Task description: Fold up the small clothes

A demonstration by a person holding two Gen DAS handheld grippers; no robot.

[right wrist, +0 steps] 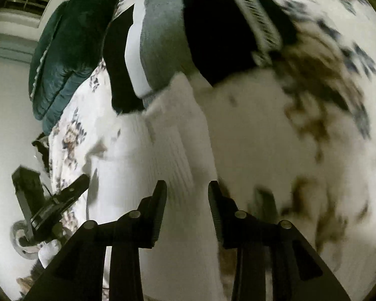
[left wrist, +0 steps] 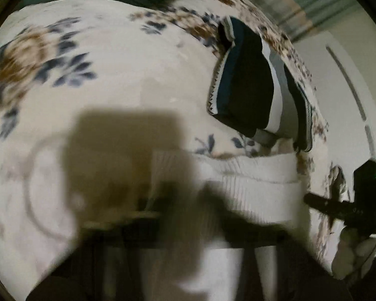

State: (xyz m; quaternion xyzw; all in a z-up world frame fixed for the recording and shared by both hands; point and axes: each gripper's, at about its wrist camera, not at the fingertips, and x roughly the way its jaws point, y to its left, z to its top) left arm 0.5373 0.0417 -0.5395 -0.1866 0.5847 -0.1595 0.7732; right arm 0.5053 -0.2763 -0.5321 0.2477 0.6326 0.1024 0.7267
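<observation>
White ribbed cloth [right wrist: 173,150] lies on our floral bedspread [right wrist: 338,150], just below a stack of dark folded clothes [right wrist: 213,37]. Our right tool [right wrist: 187,188] hovers over it, fingers spread apart with nothing between them. Our left tool [right wrist: 62,195] sits at the bed's edge; we cannot tell its state through blur.

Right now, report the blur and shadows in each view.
Left wrist view: heavy motion blur; the left claw's fingers smear dark at the bottom, and a big blocky shadow falls on the floral bedspread. Right wrist view: the open right claw is sharp, the bedspread's print streaked.
</observation>
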